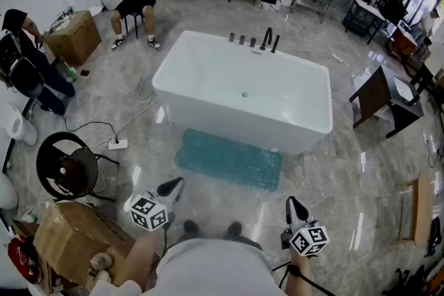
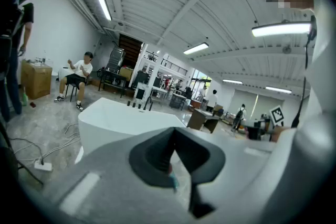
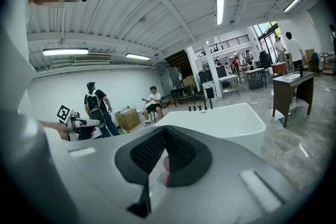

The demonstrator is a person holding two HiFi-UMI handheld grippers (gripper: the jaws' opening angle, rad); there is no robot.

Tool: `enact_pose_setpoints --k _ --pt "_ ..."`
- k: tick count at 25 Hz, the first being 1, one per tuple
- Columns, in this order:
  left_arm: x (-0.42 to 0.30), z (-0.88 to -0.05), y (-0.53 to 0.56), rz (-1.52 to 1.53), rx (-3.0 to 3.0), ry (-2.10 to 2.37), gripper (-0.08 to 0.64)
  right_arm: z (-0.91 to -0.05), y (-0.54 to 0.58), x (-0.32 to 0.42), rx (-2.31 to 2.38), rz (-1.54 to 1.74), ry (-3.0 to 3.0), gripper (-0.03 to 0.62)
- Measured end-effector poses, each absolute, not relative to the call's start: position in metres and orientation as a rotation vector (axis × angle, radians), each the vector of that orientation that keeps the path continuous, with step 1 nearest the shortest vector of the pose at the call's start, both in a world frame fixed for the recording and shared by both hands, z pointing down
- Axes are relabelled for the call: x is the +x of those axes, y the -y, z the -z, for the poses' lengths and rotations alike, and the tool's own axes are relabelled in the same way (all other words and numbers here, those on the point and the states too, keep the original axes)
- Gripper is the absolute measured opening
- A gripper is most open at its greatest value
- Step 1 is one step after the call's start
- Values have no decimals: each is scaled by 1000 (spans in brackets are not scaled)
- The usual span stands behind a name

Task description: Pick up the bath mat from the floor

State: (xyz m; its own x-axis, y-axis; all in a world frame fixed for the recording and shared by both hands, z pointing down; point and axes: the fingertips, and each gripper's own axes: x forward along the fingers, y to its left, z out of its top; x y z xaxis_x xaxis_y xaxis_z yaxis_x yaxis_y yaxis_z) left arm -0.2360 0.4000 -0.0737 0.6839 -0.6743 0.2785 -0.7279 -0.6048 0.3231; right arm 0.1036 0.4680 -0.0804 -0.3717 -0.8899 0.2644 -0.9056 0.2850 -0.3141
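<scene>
A teal bath mat (image 1: 230,160) lies flat on the grey floor along the near side of a white bathtub (image 1: 243,90). Both grippers hang in the air close to the person's body, short of the mat's near edge. My left gripper (image 1: 175,185) points toward the mat's left end and my right gripper (image 1: 293,205) toward its right end. The left gripper view has the jaws of the left gripper (image 2: 172,165) shut and empty, with the bathtub (image 2: 121,120) beyond them. In the right gripper view, the right gripper (image 3: 163,165) is likewise shut and holds nothing.
A power strip with cables (image 1: 118,143) lies left of the tub. A round black frame (image 1: 66,164) and a cardboard box (image 1: 76,239) stand at the near left. One person sits on a chair (image 1: 135,0) at the back; a dark wooden stand (image 1: 378,97) is at the right.
</scene>
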Motion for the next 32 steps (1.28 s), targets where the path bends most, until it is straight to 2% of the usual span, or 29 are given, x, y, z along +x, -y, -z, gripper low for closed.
enact_pose_setpoints --k 17,32 --pt "-217 70 -398 -206 2482 1077 -2 82 -463 120 1749 -704 2506 5" --pt "-161 55 -398 -176 2413 1190 0 57 -460 200 1614 -649 2538 5"
